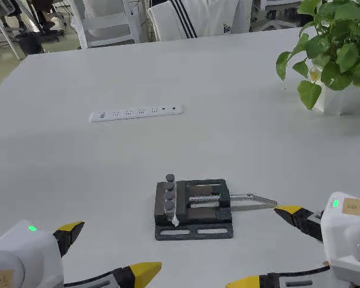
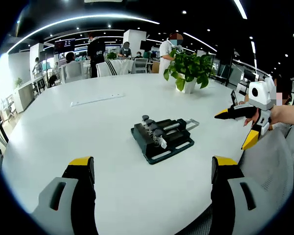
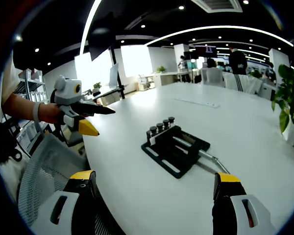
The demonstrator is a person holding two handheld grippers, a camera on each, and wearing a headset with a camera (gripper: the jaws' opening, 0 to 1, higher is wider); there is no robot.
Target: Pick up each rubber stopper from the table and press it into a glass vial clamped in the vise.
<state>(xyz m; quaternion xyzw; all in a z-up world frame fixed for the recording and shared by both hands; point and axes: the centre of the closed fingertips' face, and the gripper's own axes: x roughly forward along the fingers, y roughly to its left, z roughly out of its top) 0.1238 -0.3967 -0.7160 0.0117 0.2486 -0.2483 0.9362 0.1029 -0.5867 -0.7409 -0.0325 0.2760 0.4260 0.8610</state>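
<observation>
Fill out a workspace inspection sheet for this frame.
Surface: white table, no spills seen.
Job's things: vise mid-table holds a row of four vials, each with a dark stopper on top; no loose stoppers seen.
Clutter: power strip, potted plant.
Grippers: left gripper and right gripper both open, short of the vise, holding nothing.
Cables: nothing seen.
Surroundings: chairs, people beyond the table.

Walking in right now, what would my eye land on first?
Probably the dark vise alone in the middle, with a row of four stoppered vials clamped in it. Next, the left gripper and right gripper in the foreground, yellow-tipped jaws wide open, and the leafy potted plant at far right.
</observation>
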